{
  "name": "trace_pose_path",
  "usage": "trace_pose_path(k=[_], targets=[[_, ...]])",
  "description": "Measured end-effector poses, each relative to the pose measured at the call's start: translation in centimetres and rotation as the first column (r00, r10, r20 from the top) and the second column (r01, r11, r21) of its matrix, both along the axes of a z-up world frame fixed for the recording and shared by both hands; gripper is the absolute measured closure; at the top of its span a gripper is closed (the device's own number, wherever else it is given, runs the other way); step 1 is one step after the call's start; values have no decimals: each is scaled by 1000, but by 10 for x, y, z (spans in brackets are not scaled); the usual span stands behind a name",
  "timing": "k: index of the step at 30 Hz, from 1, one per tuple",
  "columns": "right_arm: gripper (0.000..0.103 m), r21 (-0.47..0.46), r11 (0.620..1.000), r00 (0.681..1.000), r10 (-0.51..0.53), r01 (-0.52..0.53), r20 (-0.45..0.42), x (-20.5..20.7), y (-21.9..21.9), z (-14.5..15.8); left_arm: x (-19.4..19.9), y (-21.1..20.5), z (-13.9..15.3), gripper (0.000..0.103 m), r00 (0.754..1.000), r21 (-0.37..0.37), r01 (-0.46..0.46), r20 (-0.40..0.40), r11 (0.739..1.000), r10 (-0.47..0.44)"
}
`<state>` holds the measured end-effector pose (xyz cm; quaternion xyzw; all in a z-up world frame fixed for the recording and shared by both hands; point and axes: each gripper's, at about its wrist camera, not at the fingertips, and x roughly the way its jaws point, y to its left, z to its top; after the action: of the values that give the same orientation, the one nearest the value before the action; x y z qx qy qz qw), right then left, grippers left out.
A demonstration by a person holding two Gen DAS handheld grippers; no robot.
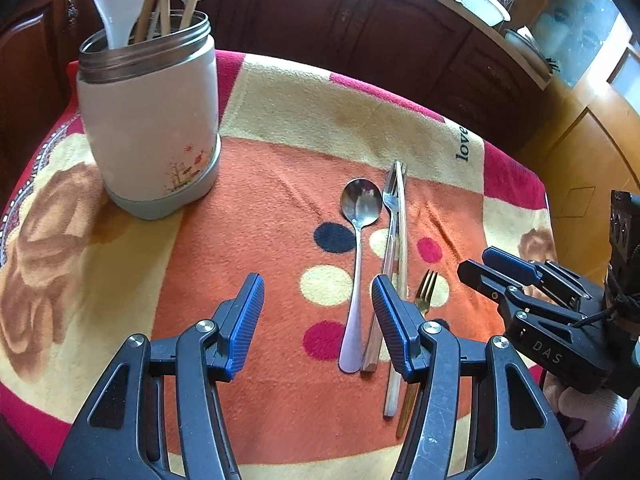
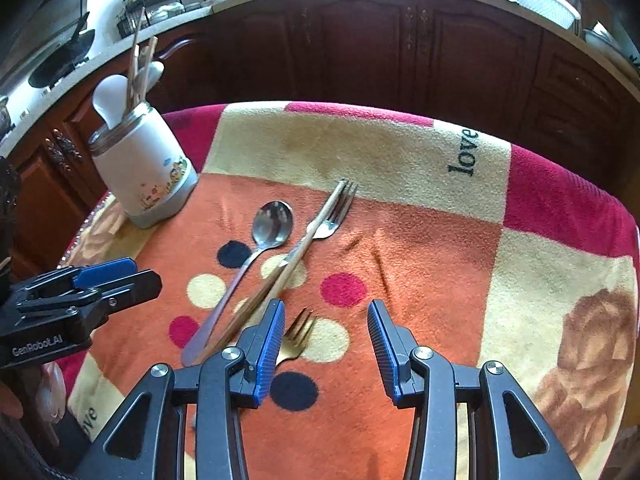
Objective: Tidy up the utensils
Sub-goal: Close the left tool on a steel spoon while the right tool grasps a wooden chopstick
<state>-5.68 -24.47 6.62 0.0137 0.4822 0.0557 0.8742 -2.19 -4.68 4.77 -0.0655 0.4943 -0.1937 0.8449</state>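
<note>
- you are holding both grippers over the cloth (image 1: 280,208), tilted down at the loose cutlery — neither is touching anything.
- your left gripper (image 1: 318,322) is standing half open with nothing between its pads; the spoon (image 1: 357,272) is lying just beyond its right finger, bowl pointing away from you.
- your right gripper (image 2: 326,344) is standing a little narrower, also empty; the gold fork (image 2: 294,340) is poking out just beside its left finger, so this looks like the piece you are lining up on.
- the silver fork (image 2: 334,216) and the chopsticks (image 2: 288,268) are lying together, the chopsticks crossing over the fork, right beside the spoon — picking one is likely going to nudge the others.
- the jar (image 1: 150,120) is standing upright at the far left of the cloth, well apart from the pile, already holding a white spoon (image 1: 118,4) and more chopsticks; that is where the loose pieces are probably going.
- the pieces are lying flat on soft pile, so you are probably needing to pinch low across a handle.
- the task is looking barely begun: four kinds of utensil are waiting on the cloth.
</note>
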Motion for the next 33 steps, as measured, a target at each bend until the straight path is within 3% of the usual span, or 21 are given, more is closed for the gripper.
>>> trace_pose_path(k=[20, 24, 28, 33], targets=[[62, 0, 1000, 1000, -11, 11, -19, 18, -12, -10, 21, -15, -10, 47, 1000, 31, 24, -7, 999, -24], [62, 101, 995, 999, -19, 23, -42, 26, -19, -12, 31, -18, -12, 47, 999, 35, 34, -11, 999, -34], [71, 258, 963, 995, -56, 75, -80, 46, -31, -18, 45, -23, -14, 47, 999, 35, 45, -14, 998, -44], [77, 311, 945, 992, -69, 98, -102, 75, -31, -24, 64, -34, -14, 47, 996, 65, 93, 8, 994, -94]])
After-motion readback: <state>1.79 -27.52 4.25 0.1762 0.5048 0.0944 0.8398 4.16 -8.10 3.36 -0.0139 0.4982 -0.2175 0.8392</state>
